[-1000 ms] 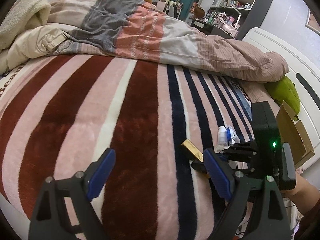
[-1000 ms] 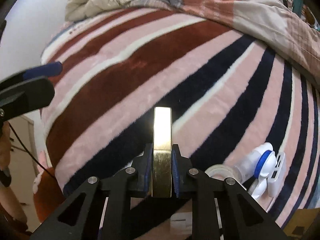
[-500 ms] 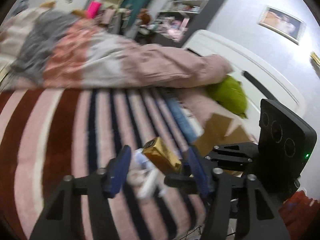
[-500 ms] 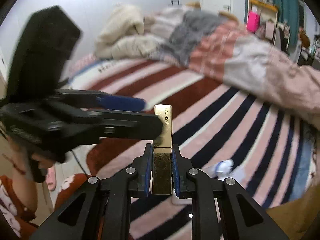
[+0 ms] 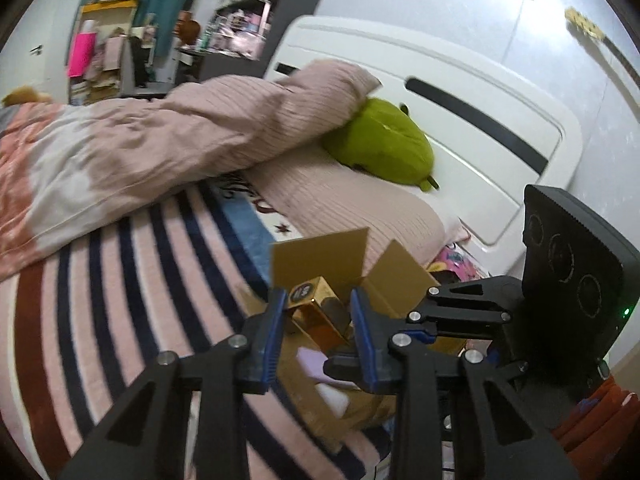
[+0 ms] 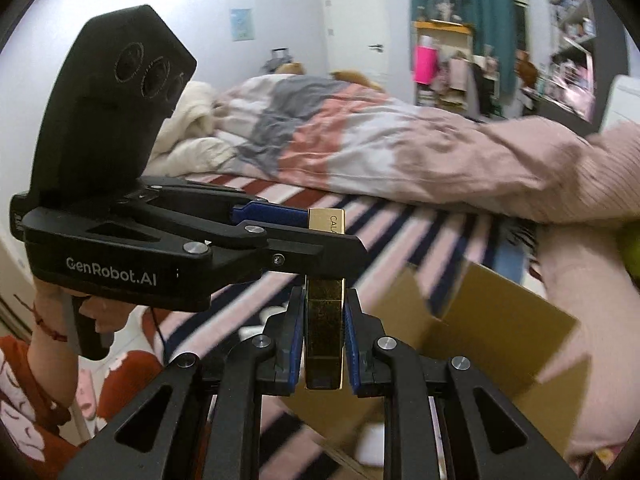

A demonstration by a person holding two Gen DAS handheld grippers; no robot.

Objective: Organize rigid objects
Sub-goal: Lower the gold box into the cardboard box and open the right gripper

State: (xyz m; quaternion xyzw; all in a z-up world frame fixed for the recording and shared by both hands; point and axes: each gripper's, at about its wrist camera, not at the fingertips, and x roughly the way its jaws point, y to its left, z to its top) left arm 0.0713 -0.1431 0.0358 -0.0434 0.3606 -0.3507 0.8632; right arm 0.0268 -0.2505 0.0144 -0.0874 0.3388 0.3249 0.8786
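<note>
A gold box held up between two tongs, above the cardboard box.

The right tongs (image 6: 320, 340) grip the shiny gold rectangular box (image 6: 323, 332) at its lower end, and the left tongs (image 5: 316, 316) are closing on its upper end; from the pictures I cannot say if their blue pads (image 5: 276, 320) already press it. The gold box is in the air, just over the open brown cardboard box (image 6: 500, 344) that stands on the striped pink, red and navy blanket (image 5: 120, 300) of the bed. I judge that the sorting is only partly done: this piece is not yet put down, and something white and pale purple already lies in the cardboard box. The raised cardboard flaps (image 5: 320, 256) stand near the way down. A green plush toy (image 5: 380, 148) and a crumpled pink duvet (image 5: 180, 140) lie behind, well apart.
</note>
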